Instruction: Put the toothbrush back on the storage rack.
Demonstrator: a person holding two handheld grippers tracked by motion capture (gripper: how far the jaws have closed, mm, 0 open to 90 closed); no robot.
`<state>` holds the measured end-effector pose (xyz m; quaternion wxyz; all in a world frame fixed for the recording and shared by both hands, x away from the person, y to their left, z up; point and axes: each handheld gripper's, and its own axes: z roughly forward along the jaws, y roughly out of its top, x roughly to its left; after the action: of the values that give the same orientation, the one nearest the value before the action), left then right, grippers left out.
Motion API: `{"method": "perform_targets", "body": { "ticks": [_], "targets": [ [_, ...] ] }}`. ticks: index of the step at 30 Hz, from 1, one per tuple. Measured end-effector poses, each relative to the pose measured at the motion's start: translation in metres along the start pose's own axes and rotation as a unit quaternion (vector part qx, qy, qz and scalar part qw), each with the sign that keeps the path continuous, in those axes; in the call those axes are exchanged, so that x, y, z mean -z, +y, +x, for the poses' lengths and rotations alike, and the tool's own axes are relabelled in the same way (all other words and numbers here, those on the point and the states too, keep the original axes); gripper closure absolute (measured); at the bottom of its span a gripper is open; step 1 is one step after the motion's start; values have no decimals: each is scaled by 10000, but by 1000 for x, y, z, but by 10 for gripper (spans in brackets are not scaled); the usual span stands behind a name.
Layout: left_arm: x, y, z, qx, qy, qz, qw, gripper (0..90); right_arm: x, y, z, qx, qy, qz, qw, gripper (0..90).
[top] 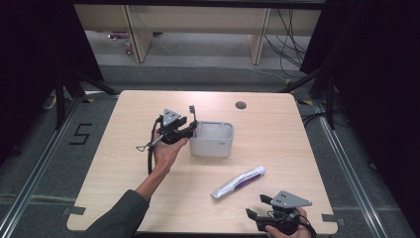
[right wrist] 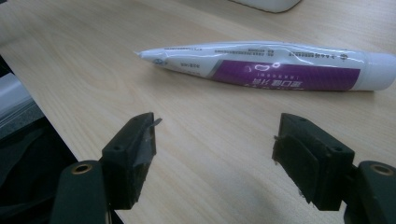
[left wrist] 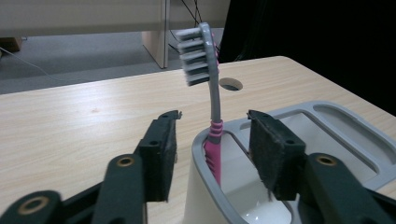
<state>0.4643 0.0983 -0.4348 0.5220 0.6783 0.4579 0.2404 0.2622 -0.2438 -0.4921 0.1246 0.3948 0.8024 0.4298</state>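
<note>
One toothbrush (left wrist: 211, 93), one toothpaste tube (top: 238, 181), one holder cup (top: 213, 147), two grippers, apparently nothing else on the table (top: 124, 163).

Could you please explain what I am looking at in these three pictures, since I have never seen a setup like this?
No robot is at work here: a person sits at a wooden table with a hand-held two-jaw gripper in each hand. The high view looks down from above; the other two pictures come from cameras riding on the grippers, looking along their black jaws.

The left gripper is at a grey-rimmed white holder. A pink and grey toothbrush stands upright in it, between the jaws, but the pads stand clear of it, so nothing is held.

The right gripper waits at the near edge with its jaws open. A white and purple toothpaste tube lies flat on the table just beyond it, untouched.
</note>
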Motion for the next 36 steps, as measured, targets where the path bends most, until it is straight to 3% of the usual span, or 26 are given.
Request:
{"method": "perform_targets", "body": {
  "ticks": [2, 7, 8, 11, 14, 17, 18, 19, 20, 25, 29, 30, 33, 34, 36],
  "targets": [
    [3, 1, 0, 79, 7, 46, 10000, 477, 0, 0, 0, -1, 3, -7, 10000, 293],
    [12, 3, 0, 58, -13, 141, 9999, 444, 1, 0, -1, 53, -32, -63, 10000, 293],
    [20, 3, 1, 114, -93, 203, 9997, 434, 1, 0, -1, 122, -50, -72, 9999, 295],
    [31, 3, 2, 89, -290, 279, 9991, 424, 1, 0, 2, -93, 21, 16, 10000, 295],
    [44, 2, 5, 188, -367, 311, 9987, 396, 0, 0, 0, 62, -12, -24, 10000, 295],
    [58, 1, 9, 311, -519, 403, 9974, 346, 1, 0, 3, -159, 4, 59, 9999, 295],
    [63, 0, 10, 412, -621, 403, 9964, 329, 1, 0, 3, -125, 17, 72, 9999, 295],
    [67, -1, 11, 405, -665, 423, 9961, 311, 0, 0, 0, 60, -30, -32, 10000, 295],
    [71, -3, 11, 362, -689, 463, 9959, 302, 0, 0, 2, -46, 16, 13, 10000, 295],
    [93, -15, 16, 278, -810, 595, 9946, 244, 0, 0, 0, 4, -12, -6, 10000, 296],
    [108, -27, 22, 274, -1055, 631, 9920, 173, 0, 0, 0, 46, 10, -6, 10000, 296],
    [112, -32, 24, 293, -1064, 628, 9919, 172, 0, 0, 1, -50, 6, 45, 10000, 295],
    [121, -42, 29, 333, -1099, 630, 9914, 162, -2, 0, -2, 100, -23, -29, 9999, 295],
    [125, -46, 31, 305, -1154, 614, 9910, 161, -2, 0, -1, 9, 38, 12, 10000, 295],
    [127, -48, 32, 303, -1172, 615, 9907, 161, -2, 0, -1, 50, 31, 43, 10000, 295]
  ]
}}
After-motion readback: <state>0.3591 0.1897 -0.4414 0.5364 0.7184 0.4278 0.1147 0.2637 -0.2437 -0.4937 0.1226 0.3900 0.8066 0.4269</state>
